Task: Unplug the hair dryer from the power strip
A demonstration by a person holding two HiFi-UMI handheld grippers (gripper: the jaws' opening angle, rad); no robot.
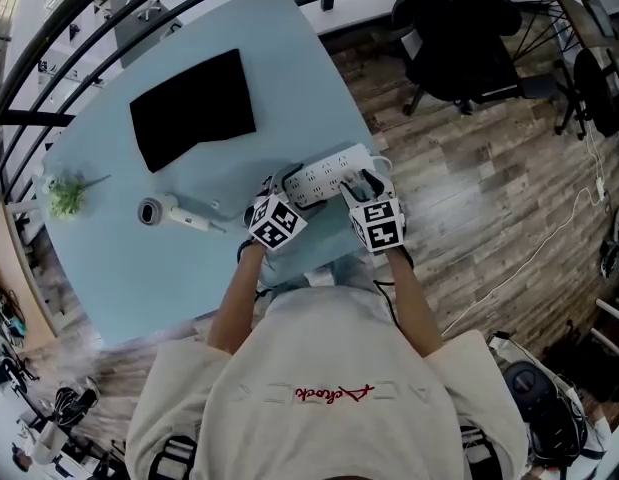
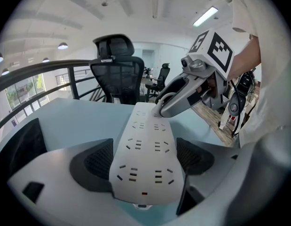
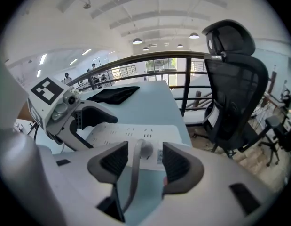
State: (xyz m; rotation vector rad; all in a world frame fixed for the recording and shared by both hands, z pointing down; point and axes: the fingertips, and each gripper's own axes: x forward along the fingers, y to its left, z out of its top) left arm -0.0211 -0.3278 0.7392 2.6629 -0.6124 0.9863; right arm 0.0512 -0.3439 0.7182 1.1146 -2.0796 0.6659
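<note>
While left gripper point(image 2: 144, 164) clamps left end of long white plastic power strip point(image 1: 329, 176) between ribbed dark fingers point(image 2: 99, 160), right gripper point(image 3: 141, 161) fingers point(image 3: 114, 160) stand slightly apart astride rounded white plug point(image 3: 144, 149) at right end. Strip's long axis: left-right on smooth pale-blue bench point(image 1: 289, 58). Grey-white hair dryer point(image 1: 179, 213) lies well left.

power strip point(image 1: 329, 175): lay on worktop point(image 1: 289, 48), near its right edge
hair dryer point(image 1: 179, 214): lay left of power strip, apart
mat point(image 1: 194, 108): lay behind both
plant point(image 1: 64, 196): sat at left edge
</note>
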